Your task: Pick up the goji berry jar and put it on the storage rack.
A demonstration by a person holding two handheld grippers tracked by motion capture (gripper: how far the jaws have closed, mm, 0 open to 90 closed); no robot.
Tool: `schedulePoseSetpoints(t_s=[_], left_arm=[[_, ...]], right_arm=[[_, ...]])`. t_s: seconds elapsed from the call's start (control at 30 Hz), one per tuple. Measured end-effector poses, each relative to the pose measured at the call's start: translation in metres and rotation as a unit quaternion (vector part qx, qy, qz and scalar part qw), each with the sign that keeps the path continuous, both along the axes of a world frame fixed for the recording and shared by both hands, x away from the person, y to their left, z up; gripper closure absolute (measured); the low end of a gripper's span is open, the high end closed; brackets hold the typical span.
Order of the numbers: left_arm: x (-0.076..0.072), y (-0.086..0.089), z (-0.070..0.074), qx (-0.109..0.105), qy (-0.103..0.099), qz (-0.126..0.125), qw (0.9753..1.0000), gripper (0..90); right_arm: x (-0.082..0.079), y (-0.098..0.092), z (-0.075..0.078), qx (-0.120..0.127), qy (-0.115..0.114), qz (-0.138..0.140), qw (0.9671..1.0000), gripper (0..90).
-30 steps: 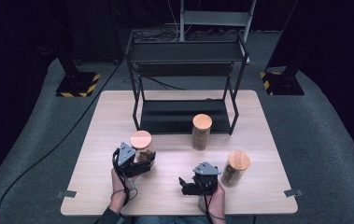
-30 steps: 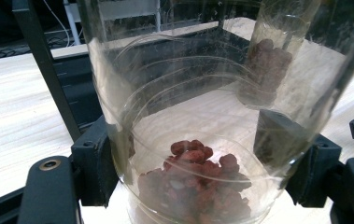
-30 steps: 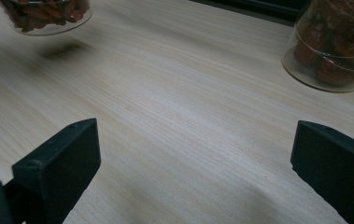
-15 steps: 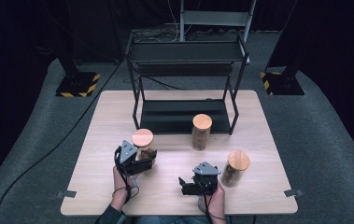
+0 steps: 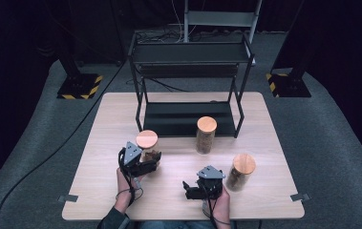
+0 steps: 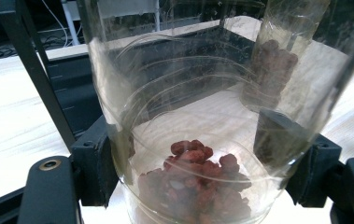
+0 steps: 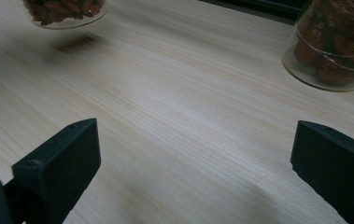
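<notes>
The left gripper (image 5: 153, 163) was clamped around the glass jar (image 6: 202, 140) near the table's (image 5: 121, 119) front left, its base cut off in the left gripper view. The right gripper (image 7: 193, 172) stood wide open, holding nothing.

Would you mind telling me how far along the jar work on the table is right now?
Done: nothing is on the black shelf rack yet. In hand: the left gripper clamps the left jar, apparently lifted slightly. Left: the middle jar and right jar stand on the table; the right gripper is open.
</notes>
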State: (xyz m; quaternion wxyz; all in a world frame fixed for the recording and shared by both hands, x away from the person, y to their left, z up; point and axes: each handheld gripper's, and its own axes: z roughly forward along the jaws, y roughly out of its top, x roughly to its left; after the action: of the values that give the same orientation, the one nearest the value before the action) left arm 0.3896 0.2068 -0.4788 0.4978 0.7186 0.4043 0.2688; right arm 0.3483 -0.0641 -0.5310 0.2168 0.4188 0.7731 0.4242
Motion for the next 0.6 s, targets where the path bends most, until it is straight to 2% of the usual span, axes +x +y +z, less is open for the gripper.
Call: schedulePoseSetpoints(t_s=[0.6], left_arm=[[0.0096,-0.0057,0.0021,0.002,0.0,-0.004,1.0,24.6]], right_arm=[[0.0003,0.0003,-0.0001,-0.002,0.001,0.0,1.0,0.9]])
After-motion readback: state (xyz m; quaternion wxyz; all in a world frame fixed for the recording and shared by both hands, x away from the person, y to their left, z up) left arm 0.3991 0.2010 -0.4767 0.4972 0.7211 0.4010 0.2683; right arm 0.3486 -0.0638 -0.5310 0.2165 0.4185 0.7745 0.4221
